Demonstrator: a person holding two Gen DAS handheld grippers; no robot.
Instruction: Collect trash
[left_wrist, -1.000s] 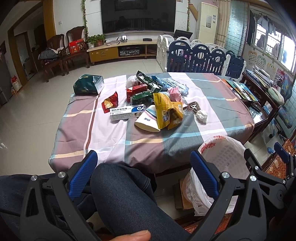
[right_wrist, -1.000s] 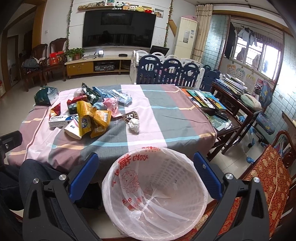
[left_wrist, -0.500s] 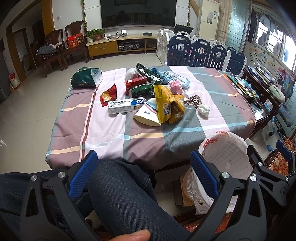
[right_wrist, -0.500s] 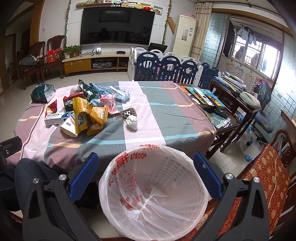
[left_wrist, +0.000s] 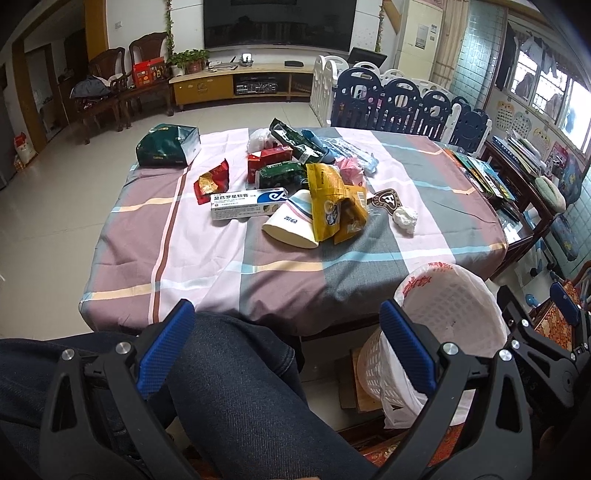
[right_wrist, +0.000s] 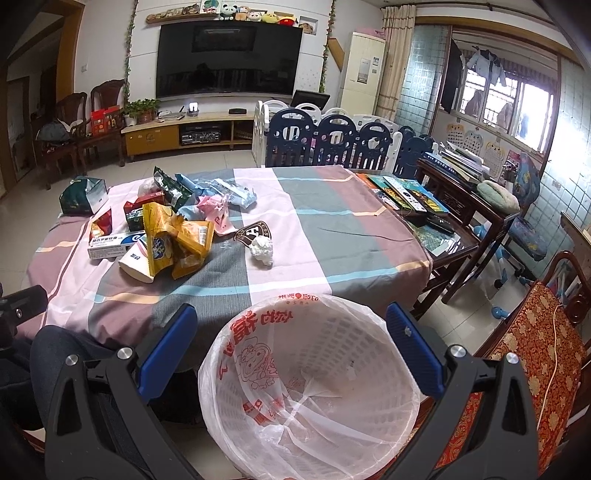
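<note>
Trash lies in a heap on the striped tablecloth (left_wrist: 221, 258): a yellow snack bag (left_wrist: 328, 201), a white and blue box (left_wrist: 247, 201), a red wrapper (left_wrist: 212, 181), a crumpled white tissue (left_wrist: 405, 218) and several more packets. A white basket with a plastic liner (right_wrist: 314, 384) stands on the floor by the table's near edge; it also shows in the left wrist view (left_wrist: 443, 332). My left gripper (left_wrist: 288, 354) is open and empty above the person's lap. My right gripper (right_wrist: 291, 350) is open and empty above the basket.
A green tissue box (left_wrist: 168, 147) sits at the table's far left corner. A dark side table with books (right_wrist: 424, 199) stands to the right. A red cushioned chair (right_wrist: 532, 350) is at the near right. The person's leg in jeans (left_wrist: 240, 398) is under the left gripper.
Both grippers have risen and tilted a little, so the table and basket sit lower in view. Both stay open and empty.
</note>
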